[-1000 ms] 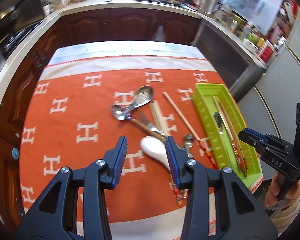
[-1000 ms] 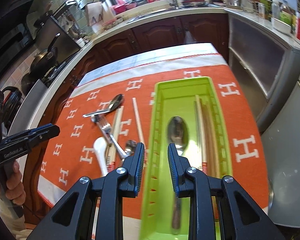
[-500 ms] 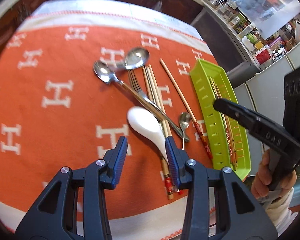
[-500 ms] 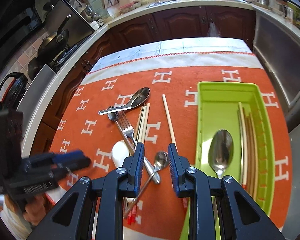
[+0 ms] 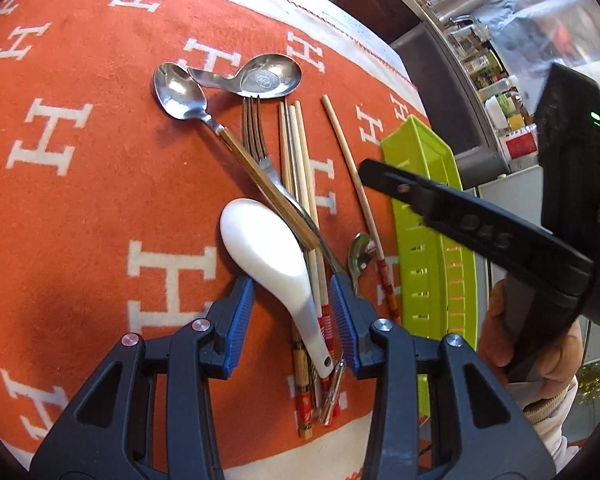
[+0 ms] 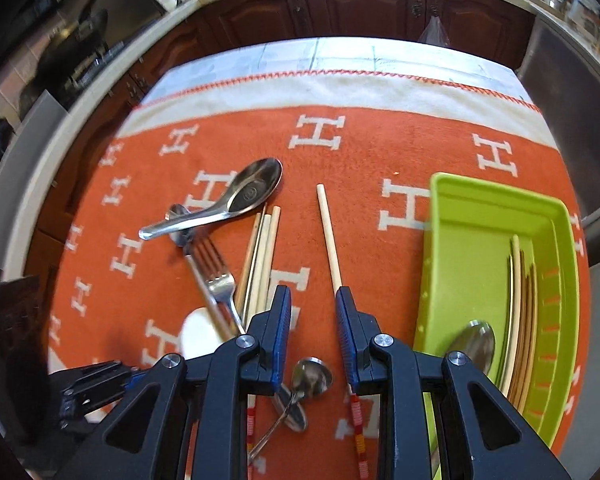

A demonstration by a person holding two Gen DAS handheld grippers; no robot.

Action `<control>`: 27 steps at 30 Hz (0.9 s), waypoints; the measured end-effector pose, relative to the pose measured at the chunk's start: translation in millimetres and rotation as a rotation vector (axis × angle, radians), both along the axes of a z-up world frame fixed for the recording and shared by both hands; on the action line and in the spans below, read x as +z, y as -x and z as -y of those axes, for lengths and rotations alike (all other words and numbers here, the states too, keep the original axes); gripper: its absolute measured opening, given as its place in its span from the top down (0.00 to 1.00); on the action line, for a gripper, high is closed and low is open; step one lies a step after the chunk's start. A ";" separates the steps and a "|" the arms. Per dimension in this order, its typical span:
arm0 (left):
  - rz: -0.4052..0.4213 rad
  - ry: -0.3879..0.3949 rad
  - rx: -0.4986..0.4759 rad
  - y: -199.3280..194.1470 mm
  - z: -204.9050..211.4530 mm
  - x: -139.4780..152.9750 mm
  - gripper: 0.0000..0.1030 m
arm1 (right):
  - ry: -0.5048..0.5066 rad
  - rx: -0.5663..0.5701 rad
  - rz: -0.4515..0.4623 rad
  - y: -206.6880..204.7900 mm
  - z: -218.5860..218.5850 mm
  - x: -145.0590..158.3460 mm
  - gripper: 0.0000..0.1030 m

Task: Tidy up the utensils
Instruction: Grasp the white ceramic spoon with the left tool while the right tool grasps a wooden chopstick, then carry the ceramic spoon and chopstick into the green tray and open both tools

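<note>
My left tongs (image 5: 292, 312) gape around the white spoon (image 5: 268, 256), untouched, ready to pinch. My right tongs (image 6: 312, 320) hang narrow, empty, over a lone chopstick (image 6: 328, 232); tray (image 6: 496, 200) to their right.

Orange cloth (image 6: 364, 152) white H pattern; lime-green tray (image 6: 496, 204); white spoon (image 5: 268, 256)

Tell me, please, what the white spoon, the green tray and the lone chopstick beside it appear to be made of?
White spoon: probably glazed ceramic or melamine, being smooth, opaque and glossy. Green tray: moulded plastic, in one uniform lime colour with slotted walls. Lone chopstick: pale wood or bamboo, matte, with a red painted band at its end.
</note>
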State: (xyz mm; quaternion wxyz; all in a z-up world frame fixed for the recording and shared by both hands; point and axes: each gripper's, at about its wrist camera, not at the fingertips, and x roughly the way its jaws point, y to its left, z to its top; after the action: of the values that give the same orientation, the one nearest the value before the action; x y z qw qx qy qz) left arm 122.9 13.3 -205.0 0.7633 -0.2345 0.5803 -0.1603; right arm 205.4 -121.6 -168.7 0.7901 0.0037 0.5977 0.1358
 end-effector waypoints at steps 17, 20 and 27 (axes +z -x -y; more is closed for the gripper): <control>0.018 -0.015 0.009 -22.1 10.4 -2.5 0.93 | 0.121 -0.004 -0.096 -24.6 -16.9 -31.3 0.95; 0.031 -0.029 -0.041 -18.3 13.5 2.5 0.93 | 0.079 -0.014 -0.089 -15.6 -10.3 -27.5 0.95; 0.105 -0.090 -0.096 -2.6 14.4 32.6 0.93 | -0.041 -0.063 -0.033 12.4 18.2 0.7 0.95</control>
State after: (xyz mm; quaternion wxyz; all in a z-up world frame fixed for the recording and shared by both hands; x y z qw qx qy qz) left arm 125.6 -1.1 -172.3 0.7939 -0.1632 0.5566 -0.1824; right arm 193.0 -139.8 -168.0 0.7837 0.0409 0.6075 0.1228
